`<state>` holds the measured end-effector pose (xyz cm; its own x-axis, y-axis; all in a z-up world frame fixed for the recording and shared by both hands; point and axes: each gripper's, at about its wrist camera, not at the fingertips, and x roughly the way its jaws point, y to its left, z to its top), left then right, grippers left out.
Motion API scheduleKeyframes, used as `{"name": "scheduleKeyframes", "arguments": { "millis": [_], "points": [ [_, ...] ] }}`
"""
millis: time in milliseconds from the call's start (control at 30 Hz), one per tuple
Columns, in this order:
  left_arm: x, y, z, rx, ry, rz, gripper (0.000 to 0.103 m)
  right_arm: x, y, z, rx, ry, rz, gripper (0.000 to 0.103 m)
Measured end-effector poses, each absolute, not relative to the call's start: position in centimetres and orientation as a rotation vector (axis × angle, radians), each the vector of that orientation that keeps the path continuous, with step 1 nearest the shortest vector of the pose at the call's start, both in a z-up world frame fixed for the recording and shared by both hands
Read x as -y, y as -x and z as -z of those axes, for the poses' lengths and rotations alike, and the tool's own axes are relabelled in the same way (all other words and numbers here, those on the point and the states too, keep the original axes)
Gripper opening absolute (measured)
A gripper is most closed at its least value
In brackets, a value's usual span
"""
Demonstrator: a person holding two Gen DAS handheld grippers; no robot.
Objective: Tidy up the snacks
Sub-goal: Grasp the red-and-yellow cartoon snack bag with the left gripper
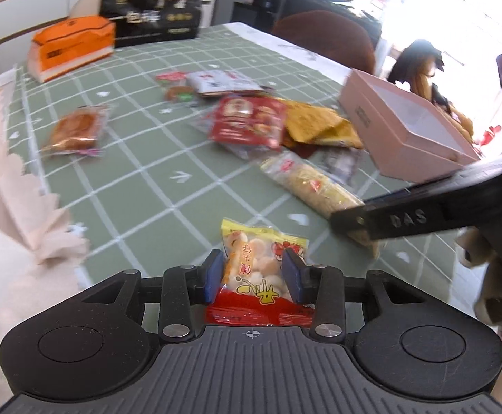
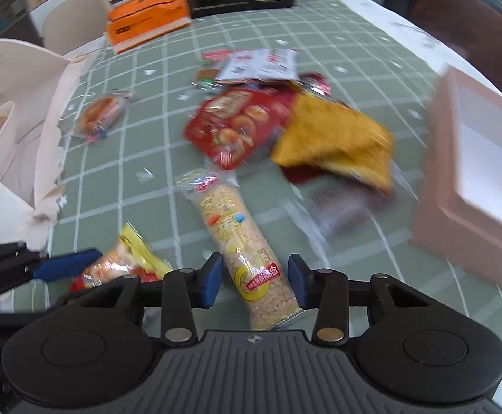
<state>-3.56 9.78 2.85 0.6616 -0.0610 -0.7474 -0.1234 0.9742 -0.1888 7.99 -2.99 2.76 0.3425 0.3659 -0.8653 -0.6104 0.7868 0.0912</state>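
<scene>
Left claw [image 1: 252, 277] pinching yellow snack packet [image 1: 263, 265], pink box [image 1: 403, 127] nearby

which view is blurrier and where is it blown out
Right wrist view: heavy motion smear on the pink cardboard box and yellow crinkled packet. Left wrist view: sharper, only mild blur, but the window area top right is blown out white.
</scene>
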Motion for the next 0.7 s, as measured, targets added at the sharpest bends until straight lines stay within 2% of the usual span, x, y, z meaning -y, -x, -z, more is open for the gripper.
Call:
{"name": "scheduleKeyframes", "arguments": {
  "millis": [67, 267, 533, 600, 700],
  "points": [
    [-8.4, 3.2, -2.7, -0.851, 0.215, 0.002, 0.044, 4.7, -7.5, -2.7, -1.048, 0.253, -0.620, 0.034],
    [-3.8, 2.2, -2.3, -0.855, 0.133, 0.142, 0.044, 10.2, -6.4, -2.4, -1.074, 0.189, -0.536, 0.035],
    [0.3, 0.9, -2.3, -0.806, -0.177, 0.097, 0.051, 14.1, -5.6, -2.3, -1.057, 0.170, -0.447, 0.036],
    [0.0, 0.2, -2.2, -0.814, -0.177, 0.071, 0.056, 14.5, -5.5, -2.3, -1.055, 0.158, -0.443, 0.038],
    [-0.4, -0.3, -2.2, -0.816, -0.190, 0.050, 0.057, 14.6, -5.2, -2.3, -1.048, 0.154, -0.443, 0.044]
  ]
}}
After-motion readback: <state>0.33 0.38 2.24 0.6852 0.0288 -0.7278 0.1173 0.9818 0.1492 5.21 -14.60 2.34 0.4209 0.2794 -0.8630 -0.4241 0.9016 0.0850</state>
